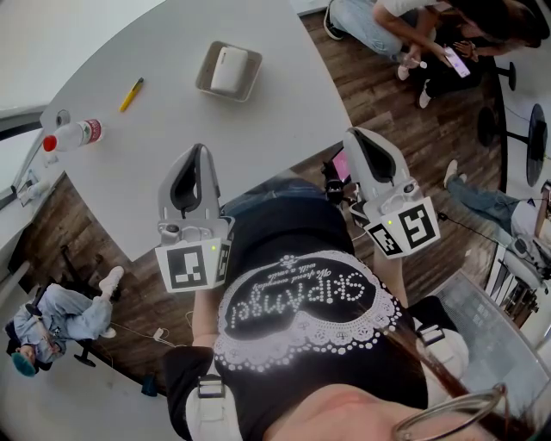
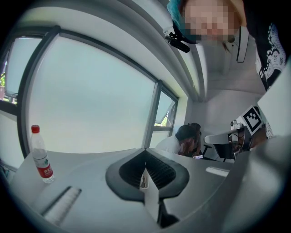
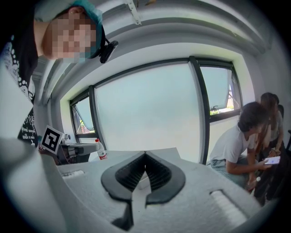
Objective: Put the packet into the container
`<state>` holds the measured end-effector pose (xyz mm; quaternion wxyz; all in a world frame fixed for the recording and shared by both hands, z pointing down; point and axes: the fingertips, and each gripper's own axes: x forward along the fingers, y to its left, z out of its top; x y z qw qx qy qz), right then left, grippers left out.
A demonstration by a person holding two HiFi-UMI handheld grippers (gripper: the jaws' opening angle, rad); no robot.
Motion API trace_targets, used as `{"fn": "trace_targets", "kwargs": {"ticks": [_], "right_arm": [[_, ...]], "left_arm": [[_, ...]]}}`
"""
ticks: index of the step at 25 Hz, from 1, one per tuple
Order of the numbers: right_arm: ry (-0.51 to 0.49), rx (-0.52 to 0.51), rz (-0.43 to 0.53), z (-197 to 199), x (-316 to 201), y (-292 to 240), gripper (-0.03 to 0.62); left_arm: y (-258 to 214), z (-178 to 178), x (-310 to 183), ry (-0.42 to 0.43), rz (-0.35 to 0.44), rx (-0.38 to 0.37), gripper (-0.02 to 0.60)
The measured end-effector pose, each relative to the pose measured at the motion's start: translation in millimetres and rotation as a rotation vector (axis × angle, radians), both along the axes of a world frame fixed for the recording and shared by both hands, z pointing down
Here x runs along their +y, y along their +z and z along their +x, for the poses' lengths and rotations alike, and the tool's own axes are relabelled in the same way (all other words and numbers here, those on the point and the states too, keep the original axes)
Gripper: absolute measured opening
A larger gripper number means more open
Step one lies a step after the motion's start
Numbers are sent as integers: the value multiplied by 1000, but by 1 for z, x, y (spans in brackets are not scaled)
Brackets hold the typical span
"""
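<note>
The white packet (image 1: 229,69) is lying inside the container (image 1: 207,83), a shallow grey tray on the far part of the grey table (image 1: 258,129). It lies flat and fills most of the tray. Nothing is touching the container.

The left gripper (image 1: 199,148) hangs well short of the container, on the person's side of it, over the near edge of the table. Its jaws are pressed together at the tips with nothing between them. It points roughly toward the container.

The right gripper (image 1: 351,133) is over to the right of the container and also well apart from it, right at the curved rim of the table. Its jaws meet at the tips too, and it carries nothing.

Left of the container, a yellow pen (image 1: 131,94) lies slanted on the tabletop. Farther left of the container, close to the table's edge, a clear water bottle (image 1: 76,135) with a red cap and red label lies on its side.

Beyond the container, off the table to the right, people (image 1: 405,26) sit low on the wooden floor, one with a phone in hand.
</note>
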<state>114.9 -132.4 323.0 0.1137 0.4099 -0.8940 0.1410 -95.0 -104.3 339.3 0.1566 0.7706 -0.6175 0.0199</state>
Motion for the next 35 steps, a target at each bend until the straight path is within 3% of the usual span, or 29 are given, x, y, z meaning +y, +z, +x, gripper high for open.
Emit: {"fn": "trace_targets", "kwargs": {"ticks": [35], "right_arm": [[-14,9,-10,-4,0,1,2]], "left_arm": [[-7,-2,0,3,20,9,5]]}}
